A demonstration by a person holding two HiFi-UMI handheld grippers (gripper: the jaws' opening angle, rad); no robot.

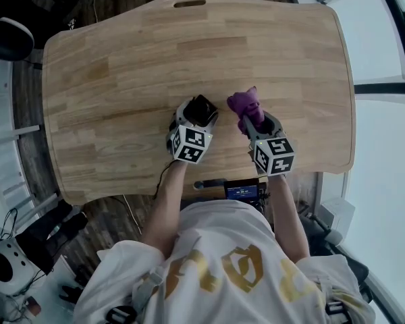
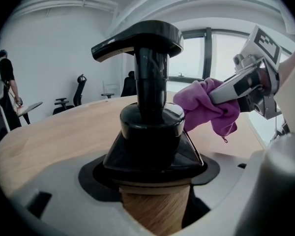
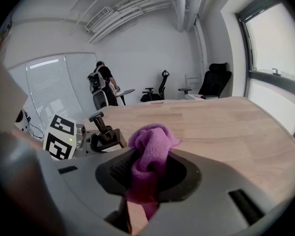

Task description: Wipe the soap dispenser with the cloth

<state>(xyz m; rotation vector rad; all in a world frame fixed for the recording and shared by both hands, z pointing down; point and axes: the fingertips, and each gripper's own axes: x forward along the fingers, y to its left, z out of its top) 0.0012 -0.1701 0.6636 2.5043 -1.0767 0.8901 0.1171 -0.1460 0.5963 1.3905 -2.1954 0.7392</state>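
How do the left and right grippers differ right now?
Load: the left gripper is shut on the black soap dispenser, a rigid pump bottle. The right gripper is shut on the purple cloth, which is soft, bunched and pokes past its jaws.
Role: the left seems to steady the dispenser, while the right brings the cloth beside the dispenser's neck. Whether they touch can't be told.
Shared: both are shut, side by side over the wooden table.
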